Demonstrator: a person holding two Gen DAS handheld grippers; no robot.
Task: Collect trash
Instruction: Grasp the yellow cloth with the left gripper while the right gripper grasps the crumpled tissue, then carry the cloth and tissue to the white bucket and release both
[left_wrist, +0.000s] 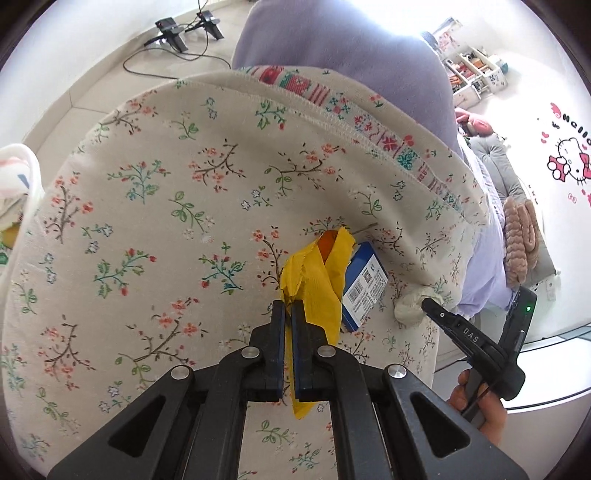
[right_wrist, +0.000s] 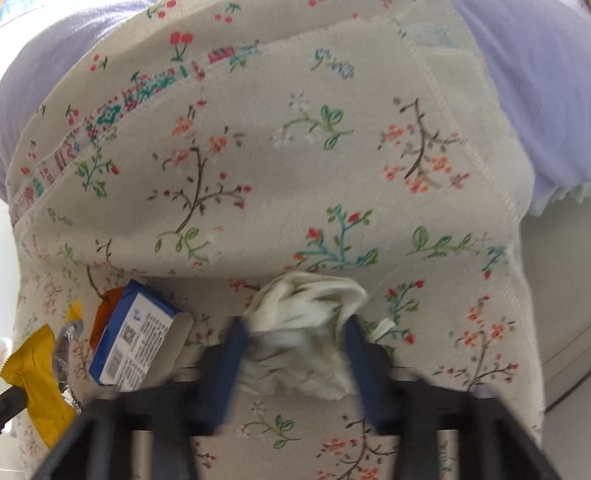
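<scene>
Left tongs (left_wrist: 288, 308) pinching yellow wrapper (left_wrist: 317, 273), right tongs (right_wrist: 295, 332) straddling tissue (right_wrist: 310, 332)

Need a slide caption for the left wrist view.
Left gripper shut on crumpled yellow wrapper, beside blue barcode box on floral cloth.

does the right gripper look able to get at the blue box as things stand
Probably not yet: the right gripper has crumpled white tissue between its fingers, and the blue box lies off to its left, beside the yellow wrapper.
</scene>
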